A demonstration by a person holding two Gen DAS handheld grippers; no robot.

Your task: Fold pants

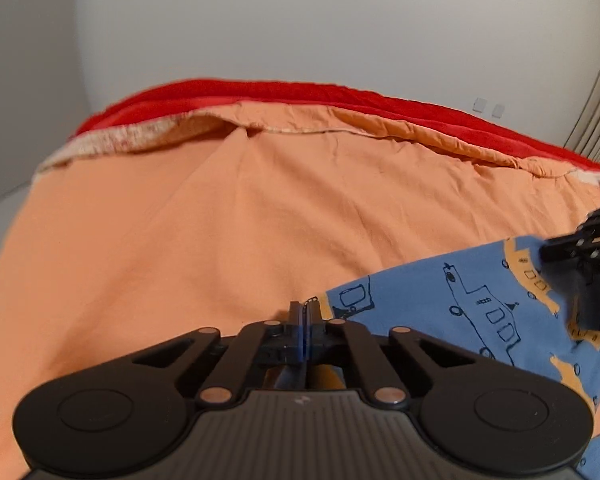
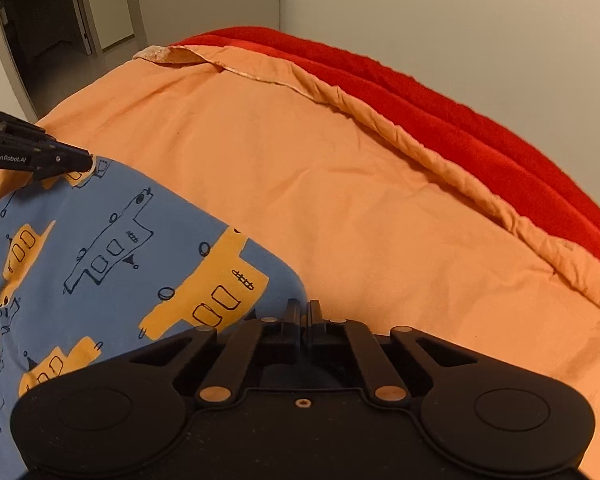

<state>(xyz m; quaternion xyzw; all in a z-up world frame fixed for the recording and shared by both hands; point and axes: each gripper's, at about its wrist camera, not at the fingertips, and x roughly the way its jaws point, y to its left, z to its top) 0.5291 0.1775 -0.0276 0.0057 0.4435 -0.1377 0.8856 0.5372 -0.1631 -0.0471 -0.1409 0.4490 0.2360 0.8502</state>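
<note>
Blue pants [image 1: 480, 312] printed with yellow and outlined submarines lie on an orange bed cover [image 1: 220, 220]. In the left wrist view my left gripper [image 1: 305, 312] is shut on the pants' edge, blue cloth showing between its fingers. The right gripper [image 1: 548, 254] shows at the right, pinching the far corner of the pants. In the right wrist view the pants [image 2: 112, 248] spread to the left, my right gripper [image 2: 304, 312] is shut at their edge, and the left gripper [image 2: 86, 162] holds their far corner.
A red blanket [image 2: 440, 112] lies along the far side of the bed by a white wall [image 1: 300, 20]. The cover's edge is turned back there [image 1: 140, 136]. A dark doorway [image 2: 40, 8] is at the upper left of the right wrist view.
</note>
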